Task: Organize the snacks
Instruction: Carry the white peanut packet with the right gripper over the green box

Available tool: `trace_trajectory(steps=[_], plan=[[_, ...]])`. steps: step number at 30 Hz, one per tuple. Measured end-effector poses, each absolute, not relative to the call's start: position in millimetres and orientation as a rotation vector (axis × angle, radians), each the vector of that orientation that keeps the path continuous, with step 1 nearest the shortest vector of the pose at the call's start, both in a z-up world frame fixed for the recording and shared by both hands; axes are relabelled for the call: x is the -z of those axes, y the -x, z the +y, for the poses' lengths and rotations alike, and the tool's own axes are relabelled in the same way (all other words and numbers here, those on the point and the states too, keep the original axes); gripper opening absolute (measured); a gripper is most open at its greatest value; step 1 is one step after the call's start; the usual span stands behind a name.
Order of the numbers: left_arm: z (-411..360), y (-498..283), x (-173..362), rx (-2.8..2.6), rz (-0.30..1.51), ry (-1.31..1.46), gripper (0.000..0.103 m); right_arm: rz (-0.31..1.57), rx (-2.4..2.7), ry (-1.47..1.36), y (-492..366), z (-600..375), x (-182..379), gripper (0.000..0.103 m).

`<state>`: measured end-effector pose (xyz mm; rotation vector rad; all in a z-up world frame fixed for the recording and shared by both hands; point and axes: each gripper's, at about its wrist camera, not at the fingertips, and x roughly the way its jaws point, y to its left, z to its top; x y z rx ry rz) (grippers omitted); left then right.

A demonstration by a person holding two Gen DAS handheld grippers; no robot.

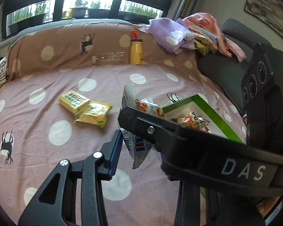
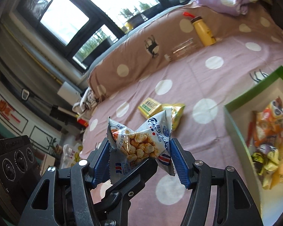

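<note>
A silver snack bag (image 2: 139, 143) of round puffs sits between both grippers above the bed. My right gripper (image 2: 141, 148) has its blue pads (image 2: 101, 158) pressed on both sides of the bag. My left gripper (image 1: 135, 143) also holds the same bag (image 1: 133, 131); its left pad (image 1: 116, 150) touches the bag and its right finger is hidden behind the right gripper's black arm. Two yellow snack packs (image 1: 85, 107) lie on the pink dotted bedsheet, also in the right wrist view (image 2: 160, 109). A green box (image 1: 207, 116) holds several snacks, also in the right wrist view (image 2: 258, 101).
A yellow bottle (image 1: 136, 51) stands and a clear bottle (image 1: 109, 58) lies against the brown dotted bolster (image 1: 47, 52) at the back. Crumpled purple and pink cloth (image 1: 171, 33) lies on a dark sofa arm at right. Windows are behind.
</note>
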<state>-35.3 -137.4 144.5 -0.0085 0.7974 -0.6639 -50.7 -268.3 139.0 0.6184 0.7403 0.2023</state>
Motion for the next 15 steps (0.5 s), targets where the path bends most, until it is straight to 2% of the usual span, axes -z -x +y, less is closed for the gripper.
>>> trace_trajectory(steps=[15], plan=[[-251.9,42.2,-127.4,0.889,0.832,-0.084,0.039,0.666,0.058,-0.764,91.0,-373.3,-121.0,0.066]])
